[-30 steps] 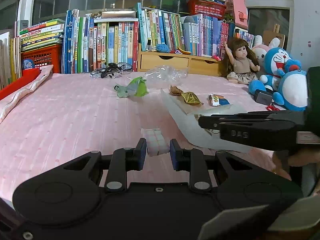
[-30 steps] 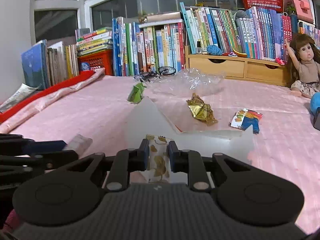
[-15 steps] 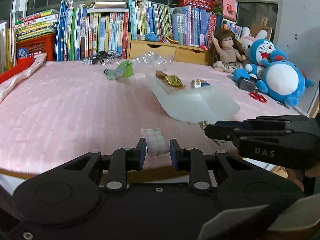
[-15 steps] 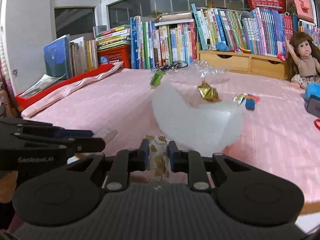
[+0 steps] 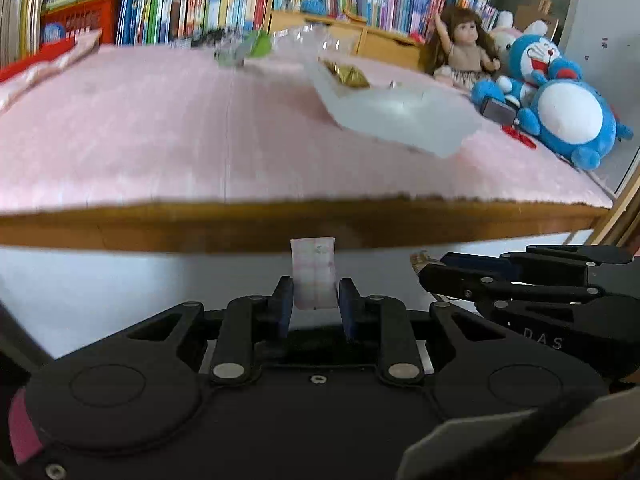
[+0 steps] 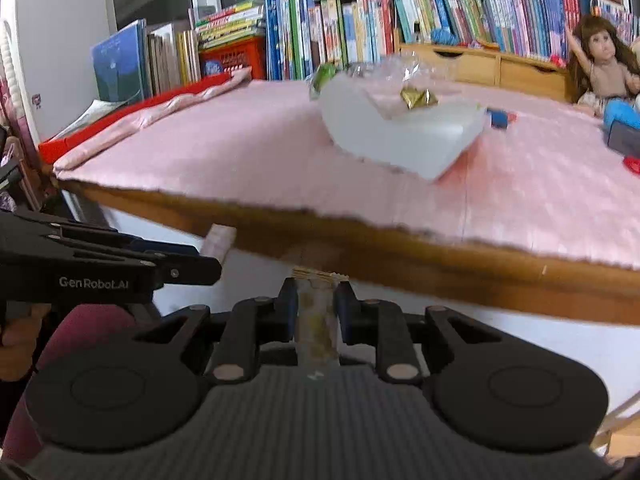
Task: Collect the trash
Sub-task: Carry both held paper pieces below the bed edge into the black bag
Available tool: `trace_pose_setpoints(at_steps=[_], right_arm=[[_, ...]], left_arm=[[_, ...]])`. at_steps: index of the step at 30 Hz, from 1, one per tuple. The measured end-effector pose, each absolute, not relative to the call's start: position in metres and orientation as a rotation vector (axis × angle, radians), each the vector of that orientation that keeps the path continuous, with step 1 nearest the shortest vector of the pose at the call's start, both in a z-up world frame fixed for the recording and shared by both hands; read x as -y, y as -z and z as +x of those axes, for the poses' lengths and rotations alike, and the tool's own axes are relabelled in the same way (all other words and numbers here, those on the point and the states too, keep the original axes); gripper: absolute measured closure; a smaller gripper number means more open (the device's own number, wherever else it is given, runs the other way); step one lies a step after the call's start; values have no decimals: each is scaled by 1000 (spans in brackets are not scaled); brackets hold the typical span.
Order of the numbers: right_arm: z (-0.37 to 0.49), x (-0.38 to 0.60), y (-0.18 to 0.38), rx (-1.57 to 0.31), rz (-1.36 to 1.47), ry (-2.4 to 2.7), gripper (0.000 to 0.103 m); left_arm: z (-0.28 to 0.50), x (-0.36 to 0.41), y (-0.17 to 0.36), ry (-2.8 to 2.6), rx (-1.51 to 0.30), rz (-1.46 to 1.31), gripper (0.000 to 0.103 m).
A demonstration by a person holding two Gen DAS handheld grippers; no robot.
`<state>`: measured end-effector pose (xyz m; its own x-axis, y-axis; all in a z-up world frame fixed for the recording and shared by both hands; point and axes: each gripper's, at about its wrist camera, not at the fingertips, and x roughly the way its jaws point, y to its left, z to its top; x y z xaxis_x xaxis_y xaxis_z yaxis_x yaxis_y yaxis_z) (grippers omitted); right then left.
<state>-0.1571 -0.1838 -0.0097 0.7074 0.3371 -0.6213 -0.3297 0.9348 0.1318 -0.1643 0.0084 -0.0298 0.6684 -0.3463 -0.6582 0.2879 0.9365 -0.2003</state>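
Note:
My left gripper [image 5: 313,294] is shut on a small pink-and-white wrapper [image 5: 313,272], held below and in front of the table's wooden edge [image 5: 280,228]. My right gripper [image 6: 316,294] is shut on a clear wrapper with gold print [image 6: 318,316], also below the table edge [image 6: 400,248]. Each gripper shows in the other's view, the right gripper [image 5: 424,270] at the right and the left gripper [image 6: 212,268] at the left. On the pink cloth lie a translucent white bag [image 6: 400,136], a gold wrapper [image 6: 416,98], a green wrapper [image 5: 256,46] and crumpled clear plastic [image 6: 384,70].
Books [image 6: 340,32] and a red basket [image 6: 236,56] line the back of the table. A doll [image 5: 464,52] and blue plush toys [image 5: 568,112] sit at the right, with a small colourful packet [image 6: 500,118] and red scissors [image 5: 520,138] nearby. A white floor shows under the table.
Both grippers have drawn back off the table and sunk below its front edge, each still holding its wrapper. The table's litter has not moved.

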Motion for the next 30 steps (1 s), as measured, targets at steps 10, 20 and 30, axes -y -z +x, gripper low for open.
trace_pose_setpoints(at_steps=[10, 20, 30], right_arm=[[-155, 182, 47, -818, 35, -372, 77], [-136, 186, 100, -987, 73, -353, 77], [-135, 189, 129, -1071, 99, -327, 76]], left_arm=[[-163, 2, 77, 349, -880, -54, 80], [-139, 13, 143, 321, -1071, -45, 80], [-125, 16, 177, 283, -1163, -59, 80]])
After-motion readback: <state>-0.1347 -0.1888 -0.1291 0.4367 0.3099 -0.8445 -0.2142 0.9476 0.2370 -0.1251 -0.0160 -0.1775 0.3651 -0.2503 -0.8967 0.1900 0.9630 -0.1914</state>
